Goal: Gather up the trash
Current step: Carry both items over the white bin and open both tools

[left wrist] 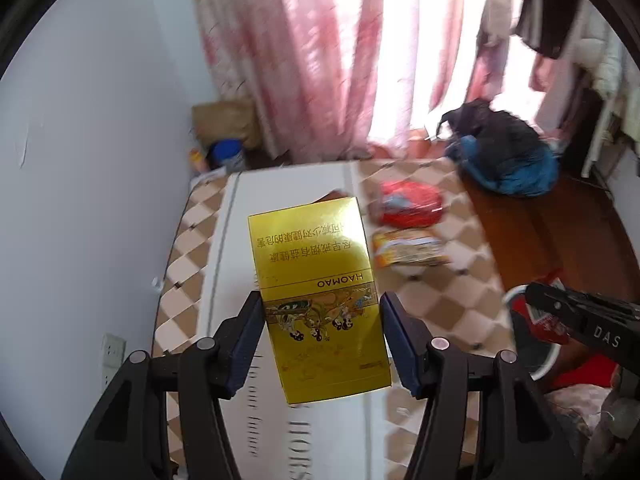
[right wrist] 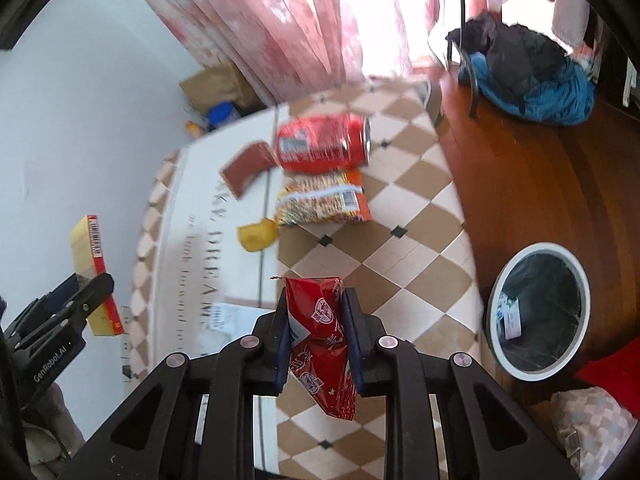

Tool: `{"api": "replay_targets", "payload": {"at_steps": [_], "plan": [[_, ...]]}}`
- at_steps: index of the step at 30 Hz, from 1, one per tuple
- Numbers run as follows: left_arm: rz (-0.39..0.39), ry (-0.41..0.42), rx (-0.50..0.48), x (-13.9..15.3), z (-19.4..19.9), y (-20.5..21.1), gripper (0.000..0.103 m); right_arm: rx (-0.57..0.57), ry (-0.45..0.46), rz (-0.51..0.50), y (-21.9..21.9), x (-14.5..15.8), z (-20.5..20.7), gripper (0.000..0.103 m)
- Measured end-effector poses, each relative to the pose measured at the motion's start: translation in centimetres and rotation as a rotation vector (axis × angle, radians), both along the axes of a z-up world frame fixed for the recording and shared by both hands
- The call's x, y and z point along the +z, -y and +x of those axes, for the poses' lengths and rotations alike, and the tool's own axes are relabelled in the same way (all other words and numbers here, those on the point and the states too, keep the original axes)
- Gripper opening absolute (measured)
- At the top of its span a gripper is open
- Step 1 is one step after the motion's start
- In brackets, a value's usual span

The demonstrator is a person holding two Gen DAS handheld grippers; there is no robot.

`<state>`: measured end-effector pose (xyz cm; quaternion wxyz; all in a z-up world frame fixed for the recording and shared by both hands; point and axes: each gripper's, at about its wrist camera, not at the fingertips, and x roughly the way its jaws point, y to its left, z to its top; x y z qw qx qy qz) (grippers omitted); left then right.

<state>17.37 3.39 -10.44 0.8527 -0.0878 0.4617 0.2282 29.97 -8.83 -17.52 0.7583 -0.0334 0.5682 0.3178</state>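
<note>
My left gripper is shut on a gold cigarette box, held above the checkered table. The same gold box shows edge-on at the left of the right wrist view, in the left gripper. My right gripper is shut on a crumpled red snack wrapper that hangs between its pads. A red can lies on its side on the table, with an orange snack bag, a dark red packet and a yellow scrap beside it.
A round white-rimmed bin with a dark liner stands on the wooden floor right of the table. A chair with blue and black clothes is at the back right. Pink curtains hang behind. A cardboard box sits in the corner.
</note>
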Motion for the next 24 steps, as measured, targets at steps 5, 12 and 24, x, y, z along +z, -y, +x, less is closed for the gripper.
{"api": "replay_targets", "payload": {"at_steps": [5,12,24], "plan": [[-0.009,0.071,-0.095,2.2,0.7,5.5,0.055,-0.036,0.077,0.061,4.9,4.8,-1.0,0.024],[-0.066,0.090,-0.270,2.4,4.9,15.1,0.055,-0.158,0.131,0.088,15.9,8.6,0.1,0.024],[-0.391,-0.226,-0.382,-12.3,17.5,25.5,0.055,-0.369,-0.032,-0.033,32.7,-1.1,8.5,0.024]]}}
